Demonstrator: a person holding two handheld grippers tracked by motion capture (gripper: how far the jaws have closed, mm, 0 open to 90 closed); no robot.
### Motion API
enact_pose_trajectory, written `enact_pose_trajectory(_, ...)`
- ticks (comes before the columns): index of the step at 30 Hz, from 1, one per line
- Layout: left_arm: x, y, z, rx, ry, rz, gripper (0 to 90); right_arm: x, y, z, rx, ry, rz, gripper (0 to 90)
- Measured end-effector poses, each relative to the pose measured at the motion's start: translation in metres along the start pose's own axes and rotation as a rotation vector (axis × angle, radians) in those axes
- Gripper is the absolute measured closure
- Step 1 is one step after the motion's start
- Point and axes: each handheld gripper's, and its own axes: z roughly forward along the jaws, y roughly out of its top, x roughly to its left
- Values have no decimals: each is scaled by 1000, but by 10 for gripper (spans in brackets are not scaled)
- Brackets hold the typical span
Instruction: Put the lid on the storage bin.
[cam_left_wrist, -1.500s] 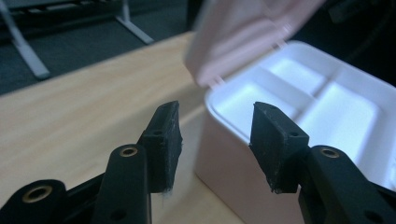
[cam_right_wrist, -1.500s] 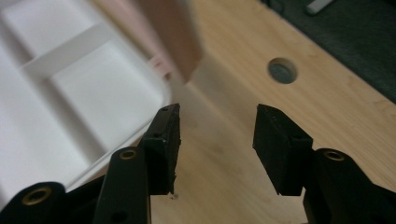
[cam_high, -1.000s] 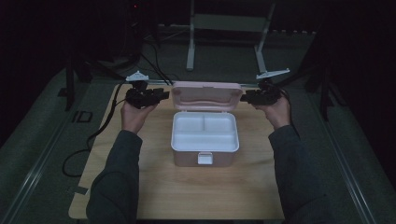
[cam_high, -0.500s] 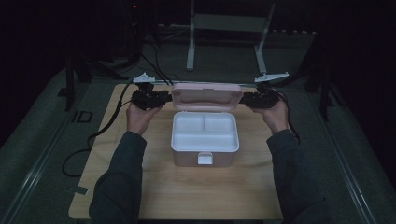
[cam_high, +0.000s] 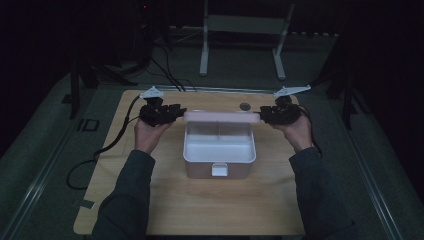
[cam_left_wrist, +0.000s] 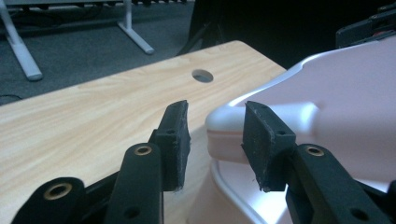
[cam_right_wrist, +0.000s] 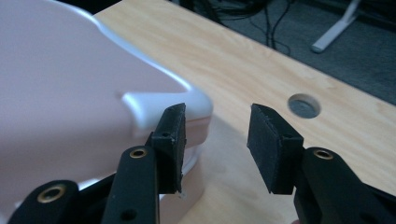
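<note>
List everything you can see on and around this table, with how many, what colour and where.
table: one, light wood, middle of the scene
box: one, white, open, table centre
lid: one, pale pink, at the box's far edge, between the tongs
hole: one, round, grey, in the table's far part
stand: one, white legs, on the floor beyond the table
sleeves: two, dark, near edge
hands: two, either side of the box
left tongs: black, open, at the lid's left end
right tongs: black, open, at its right end

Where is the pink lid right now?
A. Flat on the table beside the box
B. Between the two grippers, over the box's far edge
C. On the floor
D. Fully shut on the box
B: the lid spans from the left gripper to the right gripper, above the far edge of the open box.
</note>
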Motion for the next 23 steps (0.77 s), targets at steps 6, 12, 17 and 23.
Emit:
enact_pose_trajectory(6, -14, -18, -1, 48, -10, 56, 550, 15, -18, 1, 38, 56, -51, 524)
enact_pose_trajectory(12, -11, -24, -31, -11, 5, 20, 533, 19, -31, -10, 65, 2, -74, 498)
enact_pose_trajectory(17, -16, -45, -50, 25, 10, 45, 504, 21, -49, -19, 107, -27, -101, 488)
enact_pose_trajectory(23, -29, -83, -56, 121, 49, 92, 480, 30, -75, -18, 188, -53, -161, 439)
